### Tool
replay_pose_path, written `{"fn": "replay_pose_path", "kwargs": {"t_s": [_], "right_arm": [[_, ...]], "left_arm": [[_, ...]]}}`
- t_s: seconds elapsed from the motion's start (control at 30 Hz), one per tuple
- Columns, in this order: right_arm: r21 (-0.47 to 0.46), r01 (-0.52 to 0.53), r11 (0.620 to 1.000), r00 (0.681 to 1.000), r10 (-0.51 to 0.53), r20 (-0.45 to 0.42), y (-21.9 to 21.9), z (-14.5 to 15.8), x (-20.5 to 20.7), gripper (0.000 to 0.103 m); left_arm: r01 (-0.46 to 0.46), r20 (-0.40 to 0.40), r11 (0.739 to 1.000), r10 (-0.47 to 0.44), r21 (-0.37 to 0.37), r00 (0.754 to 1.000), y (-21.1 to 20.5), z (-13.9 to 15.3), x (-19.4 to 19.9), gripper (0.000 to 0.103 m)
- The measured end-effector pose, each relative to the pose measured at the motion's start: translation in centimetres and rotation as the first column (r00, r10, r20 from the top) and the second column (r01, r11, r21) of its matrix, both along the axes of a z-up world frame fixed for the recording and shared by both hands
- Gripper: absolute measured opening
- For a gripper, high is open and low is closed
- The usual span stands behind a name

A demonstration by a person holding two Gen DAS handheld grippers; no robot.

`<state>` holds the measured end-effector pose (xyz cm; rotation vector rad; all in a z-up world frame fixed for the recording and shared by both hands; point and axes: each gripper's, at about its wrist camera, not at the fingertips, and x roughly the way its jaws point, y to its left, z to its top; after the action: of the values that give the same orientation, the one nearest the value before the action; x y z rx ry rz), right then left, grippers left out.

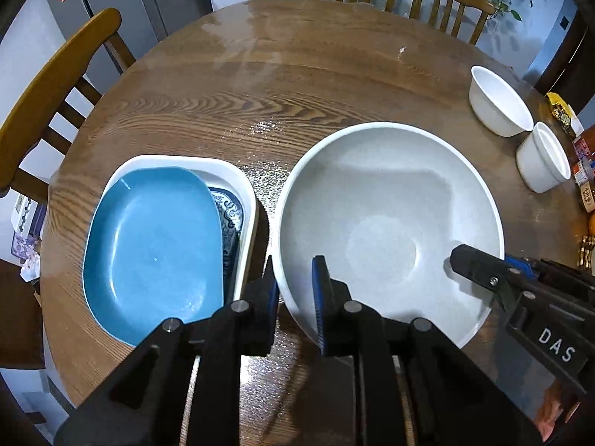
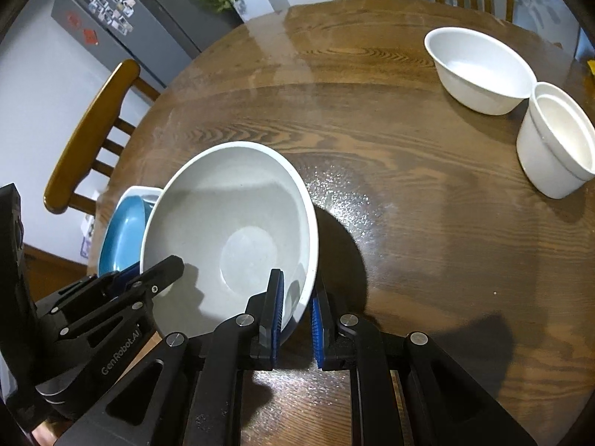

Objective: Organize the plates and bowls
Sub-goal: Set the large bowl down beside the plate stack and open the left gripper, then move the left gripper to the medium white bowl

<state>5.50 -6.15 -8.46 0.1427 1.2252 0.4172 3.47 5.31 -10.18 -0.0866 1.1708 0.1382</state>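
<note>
Round wooden desk (image 1: 297,85) seen from above. Left gripper (image 1: 295,290) straddles near-left rim of a big grey bowl (image 1: 386,223), one finger inside, one outside. Right gripper (image 1: 479,264) holds the bowl's right rim. Left of bowl: blue plate (image 1: 156,249) stacked in a white dish (image 1: 238,178). Far right: two small white bowls (image 1: 498,102).
</note>
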Motion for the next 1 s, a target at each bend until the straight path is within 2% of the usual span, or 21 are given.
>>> {"fn": "replay_pose_path", "kwargs": {"t_s": [0.23,0.27,0.3,0.33,0.37,0.4,0.47,0.67,1.0], "right_arm": [[-0.007,0.015,1.000,1.000,-0.015,-0.002,0.8,0.1,0.2,0.014],[-0.007,0.018,1.000,1.000,-0.018,0.000,0.8,0.2,0.2,0.014],[-0.017,0.027,1.000,1.000,-0.027,0.007,0.8,0.3,0.2,0.015],[-0.034,0.037,0.999,0.999,-0.037,0.017,0.6,0.5,0.2,0.017],[-0.041,0.047,0.998,0.998,-0.046,0.030,0.4,0.9,0.1,0.025],[-0.038,0.060,0.997,0.997,-0.058,0.044,0.2,1.2,0.0,0.035],[-0.015,0.075,0.997,0.995,-0.074,0.070,-0.5,2.0,-0.5,0.039],[0.035,0.119,0.992,0.987,-0.122,0.100,-2.9,3.4,-2.0,0.039],[0.071,0.203,0.977,0.971,-0.210,0.112,-7.2,4.1,-4.8,0.039]], "left_arm": [[0.013,-0.004,1.000,-0.013,-0.002,1.000,0.4,0.0,0.3,0.019],[0.012,-0.005,1.000,-0.012,0.006,1.000,0.5,0.0,0.3,0.029],[0.010,-0.002,1.000,-0.010,0.016,1.000,0.5,0.1,0.2,0.043],[0.008,0.007,1.000,-0.008,0.022,1.000,0.5,0.2,0.1,0.050],[0.004,0.015,1.000,-0.005,0.024,1.000,0.6,0.5,0.0,0.057],[0.001,0.023,1.000,-0.001,0.024,1.000,0.8,0.7,-0.1,0.058],[-0.005,0.040,0.999,0.003,0.044,0.999,0.9,1.2,-0.4,0.059],[0.005,0.088,0.998,-0.010,0.060,0.996,0.6,2.9,-1.8,0.067],[0.069,0.168,0.995,-0.081,0.077,0.983,-2.3,5.7,-3.8,0.071]]}}
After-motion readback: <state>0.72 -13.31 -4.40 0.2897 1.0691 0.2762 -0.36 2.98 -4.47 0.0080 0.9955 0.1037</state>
